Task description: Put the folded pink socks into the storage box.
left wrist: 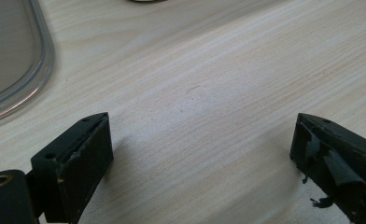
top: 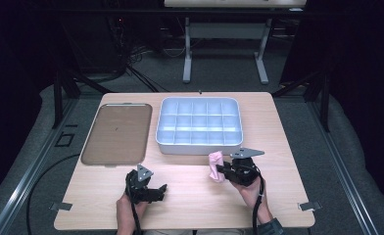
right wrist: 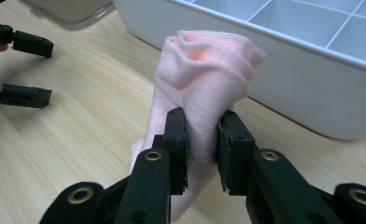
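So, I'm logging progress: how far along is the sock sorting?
Early. The right gripper is shut on a folded pink sock beside the white divided box, whose compartments look empty. The left gripper is open over bare table. Placing the sock remains.

Lit brightly from overhead on the pale wooden table; dark and murky around it. Slight overexposure with a bluish cast on the white compartmented plastic tray. Soft, short shadows beneath the black jaws in the left gripper view. Sharp focus on the folded pink knitted cloth; mild softness toward the edges. Coarse resolution in the high view.
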The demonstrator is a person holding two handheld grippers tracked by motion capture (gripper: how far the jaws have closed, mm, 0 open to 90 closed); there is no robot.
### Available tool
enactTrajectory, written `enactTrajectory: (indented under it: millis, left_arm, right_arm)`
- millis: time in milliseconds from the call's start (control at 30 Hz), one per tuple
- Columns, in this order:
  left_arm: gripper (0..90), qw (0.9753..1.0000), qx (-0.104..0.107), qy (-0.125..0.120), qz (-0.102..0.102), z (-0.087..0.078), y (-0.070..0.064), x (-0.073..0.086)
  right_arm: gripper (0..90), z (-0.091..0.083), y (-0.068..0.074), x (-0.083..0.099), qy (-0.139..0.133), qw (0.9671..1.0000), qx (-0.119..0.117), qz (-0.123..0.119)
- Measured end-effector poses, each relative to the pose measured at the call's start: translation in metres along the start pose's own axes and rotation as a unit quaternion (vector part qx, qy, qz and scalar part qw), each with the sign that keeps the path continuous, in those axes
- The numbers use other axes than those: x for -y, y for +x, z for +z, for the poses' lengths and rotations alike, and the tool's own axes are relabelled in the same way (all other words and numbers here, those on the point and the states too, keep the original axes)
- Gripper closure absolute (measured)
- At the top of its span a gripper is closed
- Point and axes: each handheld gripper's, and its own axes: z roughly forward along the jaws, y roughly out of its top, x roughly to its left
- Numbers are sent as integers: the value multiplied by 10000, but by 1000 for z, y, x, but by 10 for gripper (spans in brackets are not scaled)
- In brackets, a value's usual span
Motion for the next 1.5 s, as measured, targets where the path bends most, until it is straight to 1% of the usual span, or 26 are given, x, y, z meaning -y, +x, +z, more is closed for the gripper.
enactTrajectory:
  millis: [67, 100, 133, 333, 433, 500, 767, 933, 1100, 1200, 1267, 1400, 1433, 1500]
  left_arm:
    - [55, 10000, -3, 1, 0, 0, 0, 0]
    - [55, 10000, 3, 3, 2, 0, 0, 0]
    - [55, 10000, 4, 2, 0, 0, 0, 0]
    - [55, 10000, 2, 2, 1, 0, 0, 0]
    - [55, 10000, 3, 1, 2, 0, 0, 0]
    - [55, 10000, 2, 1, 2, 0, 0, 0]
    - [56, 10000, 6, 3, 4, 0, 0, 0]
    - [56, 10000, 6, 3, 5, 0, 0, 0]
    - [56, 10000, 14, 4, 2, 0, 0, 0]
    - [56, 10000, 11, 4, 5, 0, 0, 0]
    - [56, 10000, 8, 3, 9, 0, 0, 0]
    - [56, 10000, 8, 2, 7, 0, 0, 0]
    - [56, 10000, 8, 2, 7, 0, 0, 0]
    - [56, 10000, 12, 3, 7, 0, 0, 0]
  right_arm:
    - [756, -2, -2, -1, -28, 10000, 17, -14]
    - [755, -4, -3, -2, -45, 10000, 64, -31]
    - [755, -5, -3, -2, -73, 9999, 75, 4]
    - [755, -12, -9, -6, -200, 9997, 158, 43]
    - [755, -16, -12, -11, -252, 9995, 190, 49]
    - [754, -19, -13, -14, -274, 9994, 229, 2]
    - [754, -27, -22, -25, -384, 9987, 346, 35]
    - [755, -32, -26, -34, -419, 9983, 406, -23]
    - [754, -36, -30, -42, -554, 9973, 476, 16]
    - [753, -37, -33, -49, -569, 9970, 526, -15]
    - [753, -38, -35, -53, -528, 9972, 522, -28]
    - [753, -39, -39, -63, -587, 9971, 478, -3]
    - [753, -39, -39, -63, -587, 9971, 478, -3]
    - [753, -40, -42, -69, -619, 9965, 554, -11]
